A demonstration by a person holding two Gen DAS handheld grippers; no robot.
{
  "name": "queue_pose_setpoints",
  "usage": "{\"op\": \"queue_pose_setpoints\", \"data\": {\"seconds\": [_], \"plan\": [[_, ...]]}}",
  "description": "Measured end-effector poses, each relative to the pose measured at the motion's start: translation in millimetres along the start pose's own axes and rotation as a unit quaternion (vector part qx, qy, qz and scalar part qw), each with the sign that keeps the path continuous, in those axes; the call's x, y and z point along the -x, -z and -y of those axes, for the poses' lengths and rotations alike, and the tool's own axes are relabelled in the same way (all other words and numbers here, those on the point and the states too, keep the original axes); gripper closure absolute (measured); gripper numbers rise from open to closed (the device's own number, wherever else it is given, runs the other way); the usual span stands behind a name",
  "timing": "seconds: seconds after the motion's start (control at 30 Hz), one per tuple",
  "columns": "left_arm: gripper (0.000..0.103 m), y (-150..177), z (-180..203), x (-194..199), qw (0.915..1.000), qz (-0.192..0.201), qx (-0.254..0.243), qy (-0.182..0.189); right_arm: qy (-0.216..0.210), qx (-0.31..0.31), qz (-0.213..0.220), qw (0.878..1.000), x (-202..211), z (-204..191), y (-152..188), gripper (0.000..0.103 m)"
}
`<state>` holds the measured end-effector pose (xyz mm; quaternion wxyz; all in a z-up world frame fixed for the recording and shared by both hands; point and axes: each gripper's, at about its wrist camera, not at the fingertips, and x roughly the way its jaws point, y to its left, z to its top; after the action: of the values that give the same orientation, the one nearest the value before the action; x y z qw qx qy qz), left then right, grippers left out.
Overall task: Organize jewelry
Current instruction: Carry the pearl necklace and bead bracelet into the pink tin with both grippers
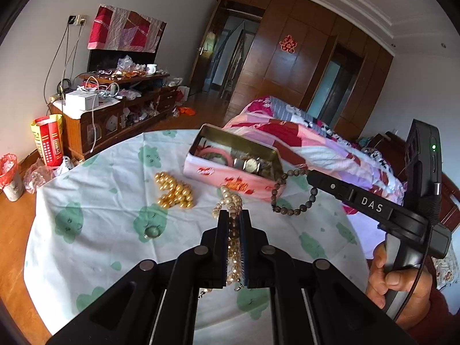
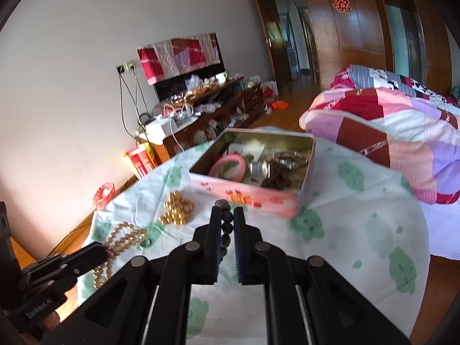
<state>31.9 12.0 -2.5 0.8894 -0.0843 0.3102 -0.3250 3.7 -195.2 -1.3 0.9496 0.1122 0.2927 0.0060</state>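
Note:
My left gripper (image 1: 233, 215) is shut on a cream pearl necklace (image 1: 230, 201), held above the round table; it also shows in the right wrist view (image 2: 126, 235). My right gripper (image 2: 227, 212) is shut on a dark bead bracelet (image 2: 226, 224), which hangs near the tin in the left wrist view (image 1: 290, 194). An open pink tin (image 1: 230, 172) holding bangles, a watch and beads stands at the table's far side, also in the right wrist view (image 2: 250, 195). A gold bead pile (image 1: 174, 191) lies left of it. A ring (image 1: 151, 232) lies on the cloth.
The table is covered by a white cloth with green prints (image 1: 100, 201). A bed with a patchwork quilt (image 2: 388, 126) is on the right. A cluttered wooden cabinet (image 1: 115, 115) stands by the left wall, with a bin (image 1: 11, 178) on the floor.

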Motion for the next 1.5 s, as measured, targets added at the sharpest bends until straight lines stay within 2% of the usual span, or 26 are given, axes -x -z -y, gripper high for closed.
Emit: {"op": "queue_pose_setpoints", "data": {"seconds": [0.33,0.53,0.67,0.83,1.07,1.23,1.5], "plan": [[0.097,-47,17,-25,0.9986,0.043,-0.03,0.009,-0.001,-0.002,0.05,0.999,5,12,-40,0.092],[0.097,-81,21,-57,0.9969,0.073,-0.026,0.017,-0.003,-0.016,0.076,0.997,-13,24,-65,0.092],[0.097,-94,20,-89,0.9968,0.074,-0.02,0.021,0.0,-0.038,0.084,0.996,-36,37,-81,0.092],[0.097,-103,18,-144,0.9981,0.056,-0.026,0.002,0.004,-0.07,0.07,0.995,-77,59,-89,0.092],[0.097,-99,14,-211,0.9995,0.005,-0.026,-0.015,0.021,-0.101,0.028,0.994,-134,90,-74,0.092],[0.097,-90,18,-237,0.9972,-0.026,-0.047,-0.052,0.023,-0.105,0.001,0.994,-152,100,-64,0.092],[0.096,-86,19,-257,0.9889,-0.049,-0.075,-0.119,0.036,-0.091,-0.005,0.995,-155,100,-58,0.088]]}}
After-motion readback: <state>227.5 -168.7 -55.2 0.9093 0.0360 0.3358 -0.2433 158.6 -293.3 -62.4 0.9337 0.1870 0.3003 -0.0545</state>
